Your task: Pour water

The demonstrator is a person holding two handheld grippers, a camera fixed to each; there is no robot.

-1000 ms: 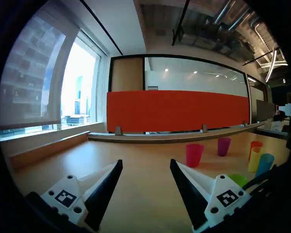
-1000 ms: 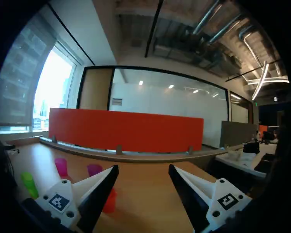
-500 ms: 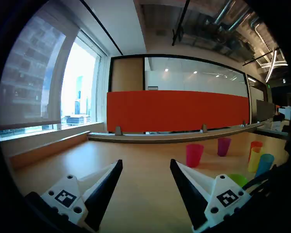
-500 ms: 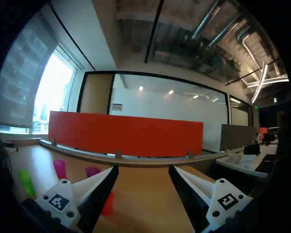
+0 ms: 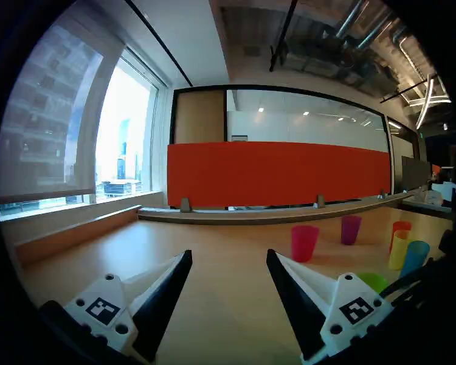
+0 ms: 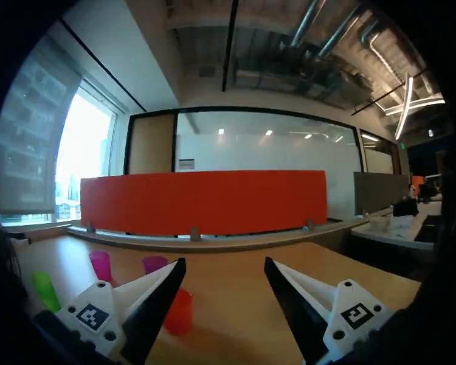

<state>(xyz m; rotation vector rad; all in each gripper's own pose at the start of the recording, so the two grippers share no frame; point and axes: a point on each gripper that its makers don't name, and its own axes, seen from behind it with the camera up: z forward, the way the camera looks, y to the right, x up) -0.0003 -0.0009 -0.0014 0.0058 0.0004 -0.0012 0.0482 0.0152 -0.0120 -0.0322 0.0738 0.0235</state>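
Right tongs (image 6: 225, 261) had swung since a second before, so the orange partition (image 6: 203, 201) sat more level and more of a red cup (image 6: 179, 311) showed past their left finger; the left tongs (image 5: 228, 253) had hardly stirred.

Both tongs stood apart with nothing between the fingers, held low over the pale wooden worktop (image 5: 228, 316).

In the left gripper view the cups all stood to the right of the gap. A pink cup (image 5: 304, 242) was just past the right fingertip, and a purple cup (image 5: 350, 229) was farther back. An orange cup (image 5: 400, 229), a yellow cup (image 5: 400, 249) and a blue cup (image 5: 415, 257) were bunched together at the far right. A green cup (image 5: 373, 281) peeped out behind the right finger's base.

In the right gripper view the red cup stood upright, partly hidden by the left finger; whether it touched the finger could not be told. Three more cups stood farther left, well outside the gap.
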